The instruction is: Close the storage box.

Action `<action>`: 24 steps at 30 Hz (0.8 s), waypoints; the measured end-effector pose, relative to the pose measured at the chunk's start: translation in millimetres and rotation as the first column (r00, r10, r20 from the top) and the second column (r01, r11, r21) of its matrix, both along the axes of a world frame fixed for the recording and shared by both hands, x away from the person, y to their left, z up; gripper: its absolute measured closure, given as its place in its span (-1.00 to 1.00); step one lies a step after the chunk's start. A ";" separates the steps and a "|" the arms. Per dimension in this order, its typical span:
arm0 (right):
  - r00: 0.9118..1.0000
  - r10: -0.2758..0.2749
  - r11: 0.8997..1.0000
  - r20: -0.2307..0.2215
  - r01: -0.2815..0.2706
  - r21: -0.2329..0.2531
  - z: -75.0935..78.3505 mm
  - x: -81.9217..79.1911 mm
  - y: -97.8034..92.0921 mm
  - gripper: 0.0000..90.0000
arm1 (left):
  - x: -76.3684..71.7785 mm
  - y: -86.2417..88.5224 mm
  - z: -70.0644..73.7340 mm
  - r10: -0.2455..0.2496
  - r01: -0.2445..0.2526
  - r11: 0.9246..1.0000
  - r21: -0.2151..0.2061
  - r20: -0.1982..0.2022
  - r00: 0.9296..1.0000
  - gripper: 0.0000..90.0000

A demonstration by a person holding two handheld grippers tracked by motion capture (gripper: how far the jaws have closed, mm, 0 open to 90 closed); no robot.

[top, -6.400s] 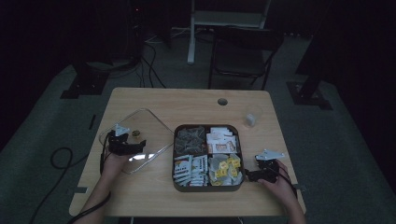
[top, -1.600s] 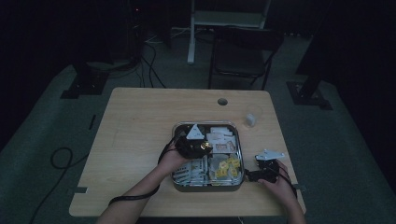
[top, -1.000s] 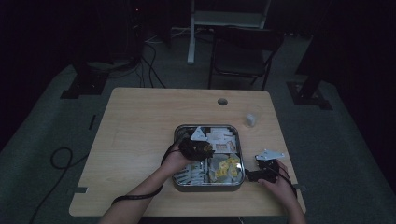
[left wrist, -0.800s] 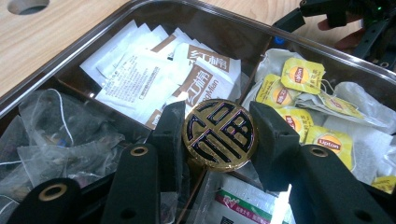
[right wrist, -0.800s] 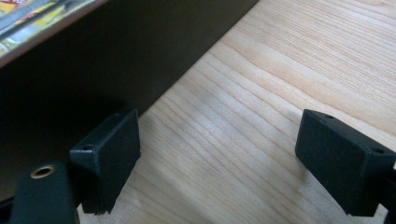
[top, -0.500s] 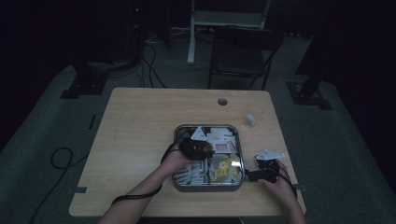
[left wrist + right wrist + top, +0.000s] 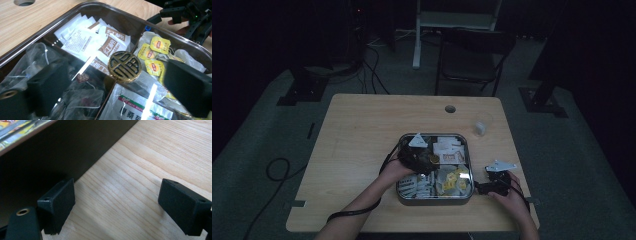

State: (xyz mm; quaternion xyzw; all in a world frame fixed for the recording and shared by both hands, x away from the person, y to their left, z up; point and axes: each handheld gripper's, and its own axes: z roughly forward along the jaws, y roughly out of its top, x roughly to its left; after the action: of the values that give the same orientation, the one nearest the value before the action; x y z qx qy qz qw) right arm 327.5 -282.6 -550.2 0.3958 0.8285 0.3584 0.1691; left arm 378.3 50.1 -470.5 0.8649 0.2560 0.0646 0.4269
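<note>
A dark metal box (image 7: pixel 434 199) with four compartments of tea bags and sachets sits at the table's near right. A clear lid (image 7: pixel 75 30) with a round gold knob (image 7: pixel 124 66) covers it. My left gripper (image 7: pixel 419 155) hovers over the box's centre. In the left gripper view this gripper (image 7: pixel 117 90) is open, its jaws wide apart on either side of the knob without touching it. My right gripper (image 7: pixel 494 182) rests on the table just right of the box. In the right gripper view it (image 7: pixel 116 205) is open with only bare wood between the jaws, next to the box's dark wall (image 7: pixel 50 152).
A small clear cup (image 7: pixel 482 124) stands on the table behind the box on the right. A round cable hole (image 7: pixel 450 108) lies near the far edge. A folding chair (image 7: pixel 472 50) stands beyond the table. The table's left half (image 7: pixel 347 145) is bare wood.
The clear lid, once held on the table's left, now lies on the box with my left gripper over it. The right gripper has stayed put.
</note>
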 end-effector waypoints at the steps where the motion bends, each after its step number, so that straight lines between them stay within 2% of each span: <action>1: 1.000 0.000 1.000 0.000 0.000 0.000 0.0 0.0 0.0 -0.70 | 0.2 1.5 0.4 0.010 -0.010 1.000 -0.003 -0.003 1.000 -0.99; 7: 1.000 0.000 1.000 0.000 0.000 0.000 0.0 0.0 0.0 -0.70 | 0.5 11.9 5.4 0.083 -0.082 0.996 -0.022 0.047 0.995 -0.99; 10: 1.000 0.000 1.000 0.000 0.000 0.000 0.0 0.0 0.0 -0.70 | 1.4 18.5 7.8 0.106 -0.104 0.994 -0.038 0.059 0.993 -0.99; 12: 1.000 0.000 1.000 0.000 0.000 0.000 0.0 0.0 0.0 -0.70 | 1.5 22.7 8.5 0.126 -0.123 0.992 -0.038 0.075 0.989 -0.99; 22: 1.000 0.000 1.000 0.000 0.000 0.000 0.0 0.0 0.0 -0.70 | 4.1 43.4 6.8 0.200 -0.195 0.979 -0.055 0.106 0.974 -0.99; 24: 1.000 0.000 1.000 0.000 0.000 0.000 0.0 0.0 0.0 -0.70 | 4.9 49.8 6.6 0.221 -0.215 0.975 -0.057 0.119 0.968 -0.99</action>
State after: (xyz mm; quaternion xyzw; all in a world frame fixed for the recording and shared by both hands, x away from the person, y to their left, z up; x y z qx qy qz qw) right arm 327.5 -282.6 -550.2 0.3960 0.8284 0.3584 0.1689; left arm 383.2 99.8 -463.9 0.8163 0.3237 0.1594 0.4510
